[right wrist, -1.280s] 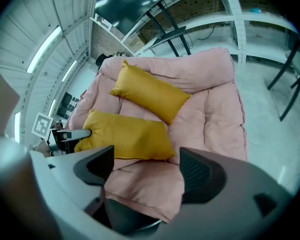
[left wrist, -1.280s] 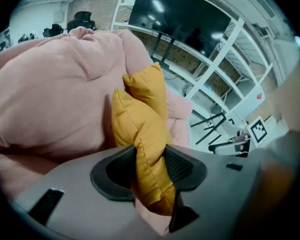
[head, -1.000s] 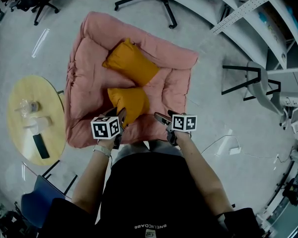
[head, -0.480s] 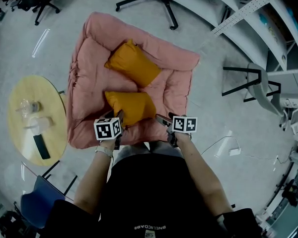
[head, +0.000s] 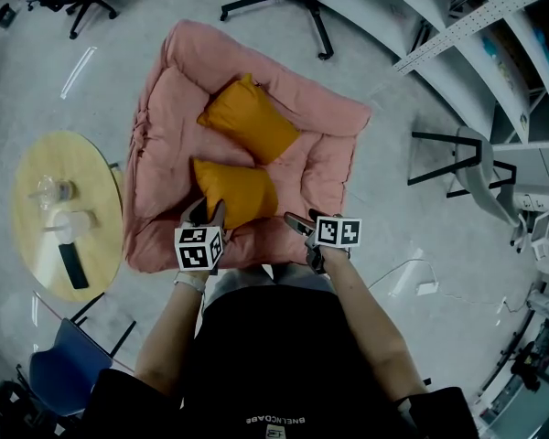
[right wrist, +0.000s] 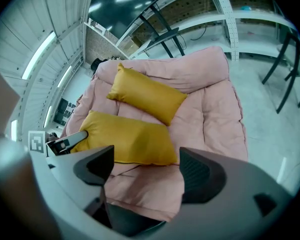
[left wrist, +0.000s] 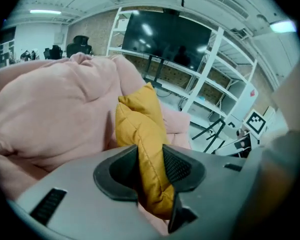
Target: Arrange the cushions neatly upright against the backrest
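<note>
Two yellow cushions were counted. The near cushion (head: 236, 192) lay flat on the one pink seat (head: 325, 163). Its corner was pinched between the fingers of the left gripper (head: 204, 212), whose jaws had just been opening. This was judged a hold for setting it upright. The far cushion (head: 249, 122) lay beyond both fingertips, nearer the backrest (head: 256, 58). The right gripper (head: 298, 223) stood open and empty beside the near cushion.

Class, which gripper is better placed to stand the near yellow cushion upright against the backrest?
Left. The left gripper has a corner of the near cushion between its fingers, which have just been opening. The right gripper hangs open above the front of the pink seat, holding nothing.
</note>
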Available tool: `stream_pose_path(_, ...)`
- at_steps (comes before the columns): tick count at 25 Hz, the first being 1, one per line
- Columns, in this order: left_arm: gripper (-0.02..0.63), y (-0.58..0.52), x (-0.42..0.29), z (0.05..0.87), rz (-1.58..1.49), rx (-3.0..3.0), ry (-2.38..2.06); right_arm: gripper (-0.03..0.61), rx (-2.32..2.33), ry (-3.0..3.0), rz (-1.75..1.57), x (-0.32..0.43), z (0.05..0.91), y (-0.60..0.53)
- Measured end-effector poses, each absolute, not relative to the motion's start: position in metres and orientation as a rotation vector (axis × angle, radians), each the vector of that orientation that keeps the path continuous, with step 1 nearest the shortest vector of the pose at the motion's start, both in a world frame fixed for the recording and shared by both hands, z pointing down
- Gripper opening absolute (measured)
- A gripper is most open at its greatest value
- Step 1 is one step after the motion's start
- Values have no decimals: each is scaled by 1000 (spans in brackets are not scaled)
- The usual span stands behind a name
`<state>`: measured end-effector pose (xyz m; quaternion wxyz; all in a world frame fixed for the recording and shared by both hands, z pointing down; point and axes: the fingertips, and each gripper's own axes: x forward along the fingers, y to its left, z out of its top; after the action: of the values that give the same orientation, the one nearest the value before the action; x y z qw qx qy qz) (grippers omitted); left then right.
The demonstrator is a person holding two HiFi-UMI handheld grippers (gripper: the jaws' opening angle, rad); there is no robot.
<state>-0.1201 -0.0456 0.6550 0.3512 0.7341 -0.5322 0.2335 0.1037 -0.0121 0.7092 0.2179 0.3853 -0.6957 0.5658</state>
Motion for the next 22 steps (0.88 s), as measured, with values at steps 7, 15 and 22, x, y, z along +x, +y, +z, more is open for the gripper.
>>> stream_pose_path(7, 202, -43, -128, 663, 637, 1865, -1356, 393, 1054, -1929, 1557, 102, 711, -12)
stream_pose_path(15, 282, -36, -115, 646, 573, 1884, -1293, 413, 1034, -1982, 1466, 103, 707, -27)
stream_pose_path(22, 284, -20, -120, 603, 562, 1880, -1388, 440, 983, -2154, 1040, 86, 673, -99)
